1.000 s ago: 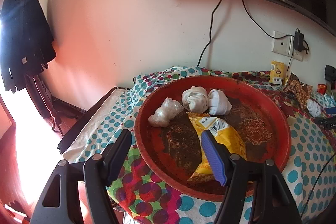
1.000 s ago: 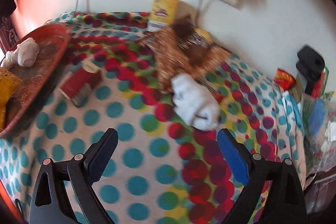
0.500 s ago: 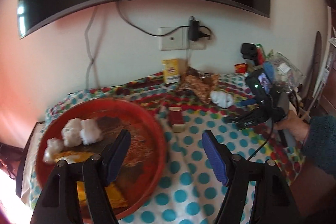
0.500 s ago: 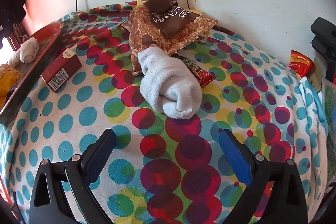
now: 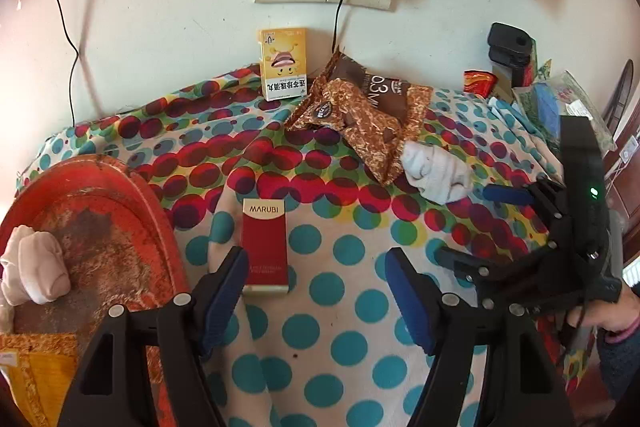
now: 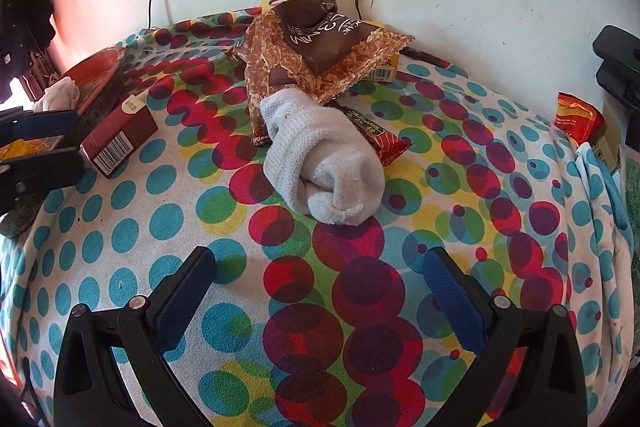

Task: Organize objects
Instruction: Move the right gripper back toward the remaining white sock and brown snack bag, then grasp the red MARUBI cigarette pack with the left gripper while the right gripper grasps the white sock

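Left tool [image 5: 316, 283] swung to red box [image 5: 265, 247]

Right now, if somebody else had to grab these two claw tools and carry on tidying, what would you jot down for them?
Left claw: open, empty, over the red MARUBI box on the dotted cloth.
Right claw: jaws have just been opening, now wide, nothing between them, aimed at the rolled white sock.
Done: rolled socks and a yellow packet lie in the red tray.
Left: the sock, the box, brown snack bags, yellow carton by the wall.
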Available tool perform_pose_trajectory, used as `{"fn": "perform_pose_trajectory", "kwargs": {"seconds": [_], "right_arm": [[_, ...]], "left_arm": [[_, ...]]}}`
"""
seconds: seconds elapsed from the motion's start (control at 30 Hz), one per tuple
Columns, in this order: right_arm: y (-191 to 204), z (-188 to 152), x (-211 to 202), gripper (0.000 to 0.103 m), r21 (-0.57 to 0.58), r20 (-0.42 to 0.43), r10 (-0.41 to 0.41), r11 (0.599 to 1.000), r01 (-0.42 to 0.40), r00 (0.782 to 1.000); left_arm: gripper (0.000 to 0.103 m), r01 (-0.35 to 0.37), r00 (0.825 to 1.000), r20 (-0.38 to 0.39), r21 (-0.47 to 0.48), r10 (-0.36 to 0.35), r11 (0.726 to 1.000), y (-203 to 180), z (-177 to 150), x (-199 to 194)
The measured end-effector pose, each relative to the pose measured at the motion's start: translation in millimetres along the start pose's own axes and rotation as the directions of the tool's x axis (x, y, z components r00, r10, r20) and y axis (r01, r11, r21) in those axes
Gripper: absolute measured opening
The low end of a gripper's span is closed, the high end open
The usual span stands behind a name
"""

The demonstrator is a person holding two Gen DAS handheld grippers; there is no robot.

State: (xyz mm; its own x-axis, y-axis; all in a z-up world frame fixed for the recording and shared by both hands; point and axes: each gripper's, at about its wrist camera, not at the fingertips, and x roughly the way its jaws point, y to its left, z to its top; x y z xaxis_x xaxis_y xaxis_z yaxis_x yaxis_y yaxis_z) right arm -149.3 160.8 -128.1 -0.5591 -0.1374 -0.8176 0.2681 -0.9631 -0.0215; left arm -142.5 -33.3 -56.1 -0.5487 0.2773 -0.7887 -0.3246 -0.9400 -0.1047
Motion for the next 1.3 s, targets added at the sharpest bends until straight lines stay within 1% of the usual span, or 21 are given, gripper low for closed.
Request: {"fn": "perform_pose_trajectory", "kwargs": {"seconds": [0.1,0.2,0.3,0.37,0.4,0.47,0.57,0.6,0.63,0.67,0.7,0.73,0.77,0.87,0.93,1.03,1.07,1.1,1.17,1.2,1.3], "right_arm": [[0,0,0,0.103,0.000,0.000,-0.001,1.000,0.001,1.000],[0,0,0,0.103,0.001,-0.001,-0.001,1.000,0.001,1.000],[0,-1,0,0.103,0.001,-0.001,-0.001,1.000,0.001,1.000],[0,-1,0,0.103,0.001,-0.002,-0.001,1.000,0.001,1.000],[0,-1,0,0.103,0.001,-0.002,0.000,1.000,0.000,1.000],[0,-1,0,0.103,-0.012,-0.003,0.007,1.000,-0.007,1.000],[-2,2,0,0.103,-0.032,-0.032,0.030,0.999,-0.031,0.999],[-1,2,0,0.103,-0.040,-0.039,0.029,0.999,-0.031,0.999],[0,3,1,0.103,-0.039,-0.045,0.030,0.999,-0.032,0.999],[0,4,1,0.103,-0.038,-0.046,0.031,0.999,-0.033,0.998],[1,4,1,0.103,-0.034,-0.045,0.025,0.999,-0.026,0.999],[1,4,2,0.103,-0.035,-0.049,0.022,0.999,-0.024,0.999],[1,5,2,0.103,-0.033,-0.050,0.024,0.999,-0.026,0.998],[0,3,2,0.103,-0.032,-0.043,0.025,0.999,-0.026,0.999],[-1,3,2,0.103,-0.029,-0.041,0.023,0.999,-0.024,0.999],[-5,2,-1,0.103,-0.009,-0.026,0.011,1.000,-0.011,1.000],[-6,1,-7,0.103,-0.011,0.004,0.041,0.999,-0.041,0.999],[-5,1,-12,0.102,-0.029,0.031,0.053,0.998,-0.053,0.998],[5,3,-20,0.102,-0.119,0.075,0.019,0.993,-0.010,0.997],[8,4,-22,0.102,-0.154,0.087,0.024,0.988,-0.010,0.996],[11,13,-22,0.101,-0.179,0.080,0.088,0.981,-0.073,0.993]], "left_arm": [[0.073,0.028,0.999,-0.018,-0.010,-0.028,1.000,4,1,10],[0.073,-0.018,1.000,-0.016,0.002,0.018,1.000,6,2,13],[0.073,-0.058,0.998,-0.009,-0.027,0.057,0.998,13,4,14],[0.072,-0.052,0.998,0.016,-0.048,0.053,0.998,16,5,11],[0.072,-0.037,0.999,0.002,-0.043,0.037,0.998,15,6,14],[0.072,-0.065,0.998,-0.026,-0.027,0.064,0.998,13,6,23],[0.070,-0.044,0.998,-0.046,-0.040,0.042,0.998,12,4,31],[0.065,-0.038,0.998,-0.044,-0.047,0.036,0.998,12,3,32],[0.054,-0.013,0.999,-0.048,-0.052,0.010,0.999,12,2,34],[0.052,-0.016,0.998,-0.055,-0.045,0.014,0.999,11,2,35],[0.041,-0.041,0.997,-0.060,-0.025,0.039,0.999,9,2,37],[0.031,-0.043,0.997,-0.064,-0.013,0.042,0.999,8,2,39],[0.030,-0.026,0.997,-0.075,-0.013,0.025,1.000,8,1,41],[0.030,-0.014,0.998,-0.067,-0.031,0.012,0.999,10,1,41],[0.030,-0.021,0.998,-0.055,-0.039,0.019,0.999,9,0,41],[0.029,-0.026,0.999,-0.047,-0.027,0.024,0.999,4,-3,38],[0.029,-0.012,0.999,-0.048,-0.025,0.010,1.000,2,-5,36],[0.030,-0.001,0.999,-0.045,-0.021,0.001,1.000,0,-6,33],[0.030,0.000,1.000,-0.031,-0.015,-0.001,1.000,-2,-9,25],[0.030,-0.001,1.000,-0.030,-0.016,0.001,1.000,-3,-9,22],[0.030,0.003,1.000,-0.012,-0.036,-0.003,0.999,-2,-12,7]]}}
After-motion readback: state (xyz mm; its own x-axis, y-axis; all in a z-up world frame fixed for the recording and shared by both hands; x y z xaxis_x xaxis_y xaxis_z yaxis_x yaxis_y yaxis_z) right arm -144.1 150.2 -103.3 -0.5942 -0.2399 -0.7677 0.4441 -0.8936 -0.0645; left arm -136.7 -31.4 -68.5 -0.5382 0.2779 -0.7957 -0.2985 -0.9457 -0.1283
